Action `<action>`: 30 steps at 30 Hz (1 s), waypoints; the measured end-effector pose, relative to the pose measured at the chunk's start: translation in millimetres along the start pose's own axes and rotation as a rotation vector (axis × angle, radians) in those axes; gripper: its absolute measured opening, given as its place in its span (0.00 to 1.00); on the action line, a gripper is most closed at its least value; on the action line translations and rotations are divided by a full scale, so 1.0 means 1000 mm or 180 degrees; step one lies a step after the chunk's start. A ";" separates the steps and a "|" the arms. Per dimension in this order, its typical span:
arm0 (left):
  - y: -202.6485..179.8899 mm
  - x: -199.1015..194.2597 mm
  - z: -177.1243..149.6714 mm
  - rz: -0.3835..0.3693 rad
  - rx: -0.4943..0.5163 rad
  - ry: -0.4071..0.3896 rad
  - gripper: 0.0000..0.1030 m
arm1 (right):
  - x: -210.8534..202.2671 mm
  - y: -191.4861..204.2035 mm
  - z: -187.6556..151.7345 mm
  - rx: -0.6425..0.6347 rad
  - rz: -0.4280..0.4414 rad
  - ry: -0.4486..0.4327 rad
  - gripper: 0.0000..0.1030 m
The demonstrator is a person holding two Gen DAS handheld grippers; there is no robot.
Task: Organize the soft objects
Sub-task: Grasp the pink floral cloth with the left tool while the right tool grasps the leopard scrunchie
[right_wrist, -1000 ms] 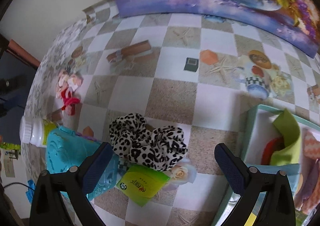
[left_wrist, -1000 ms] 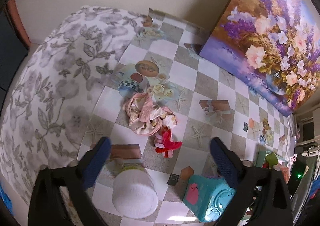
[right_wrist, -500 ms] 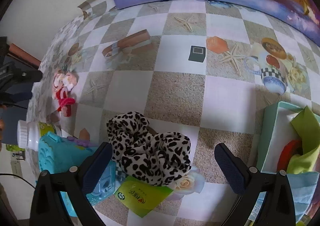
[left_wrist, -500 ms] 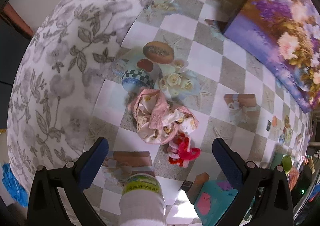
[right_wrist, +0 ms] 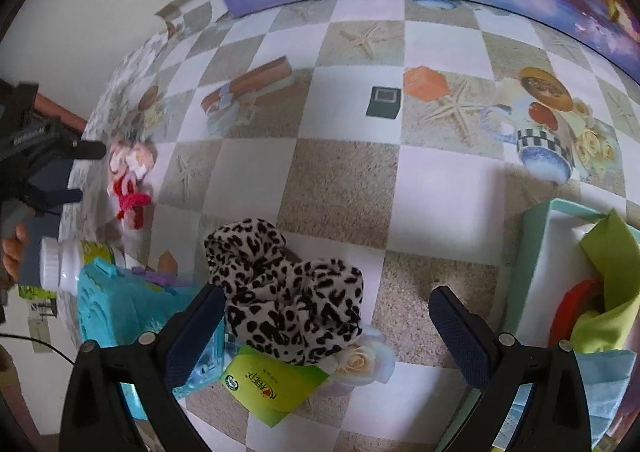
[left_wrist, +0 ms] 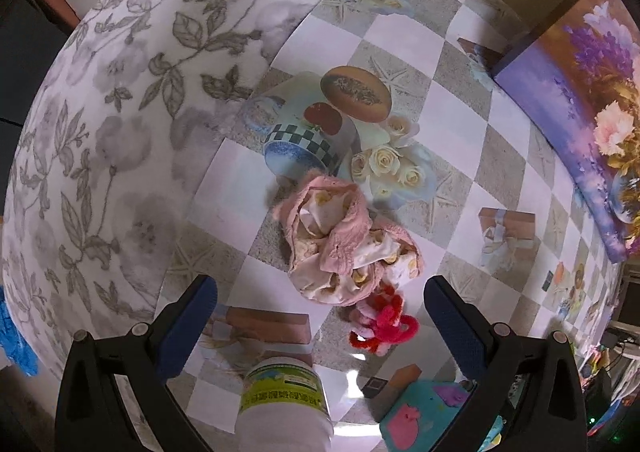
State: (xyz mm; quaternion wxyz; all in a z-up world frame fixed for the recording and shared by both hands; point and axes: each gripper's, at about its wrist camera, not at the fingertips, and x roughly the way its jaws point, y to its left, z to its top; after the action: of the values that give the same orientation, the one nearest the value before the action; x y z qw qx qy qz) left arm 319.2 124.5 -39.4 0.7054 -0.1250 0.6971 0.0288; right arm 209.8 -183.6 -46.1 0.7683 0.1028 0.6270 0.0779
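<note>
A crumpled pink and cream cloth (left_wrist: 344, 244) lies on the checked tablecloth, a red and pink fuzzy toy (left_wrist: 380, 326) touching its near side. My left gripper (left_wrist: 320, 316) hangs open above and just short of them, nothing between its fingers. In the right wrist view a leopard-print scrunchie (right_wrist: 288, 292) rests between the open fingers of my right gripper (right_wrist: 326, 326), untouched. A pale teal box (right_wrist: 536, 252) at the right holds green (right_wrist: 612, 264), red and blue soft items. The pink cloth (right_wrist: 130, 160) and the left gripper (right_wrist: 76, 172) show far left.
A white bottle with a green label (left_wrist: 286, 392) stands right under the left gripper. A turquoise plastic toy (right_wrist: 116, 312) and a green packet (right_wrist: 272, 384) sit by the scrunchie. A flower painting (left_wrist: 580, 124) leans at the back. A grey floral cloth (left_wrist: 120, 112) covers the left.
The left gripper has moved forward and lower toward the pink cloth, which now looks bigger. The right gripper has come closer to the leopard scrunchie. Both stay open.
</note>
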 end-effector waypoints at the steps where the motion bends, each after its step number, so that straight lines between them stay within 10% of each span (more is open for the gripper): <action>1: -0.001 0.001 0.000 0.0052 0.0023 -0.0005 1.00 | 0.001 0.000 -0.001 -0.0004 -0.0001 0.0006 1.00; 14: -0.025 0.031 0.017 0.0131 0.0028 0.0150 0.71 | -0.002 0.005 -0.002 -0.0030 0.0278 -0.0067 0.63; 23: -0.034 0.048 0.024 0.0109 0.0025 0.0187 0.68 | -0.004 0.004 0.001 0.0045 0.0402 -0.0134 0.46; 30: -0.030 0.045 0.014 -0.0075 -0.0084 0.0071 0.43 | -0.007 0.003 0.002 0.0062 0.0433 -0.0182 0.33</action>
State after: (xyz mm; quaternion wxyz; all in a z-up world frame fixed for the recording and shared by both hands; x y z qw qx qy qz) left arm 340.3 92.4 -79.6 0.6961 -0.1429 0.7030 0.0284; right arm 210.2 -182.4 -37.9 0.7778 0.1548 0.5971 0.1208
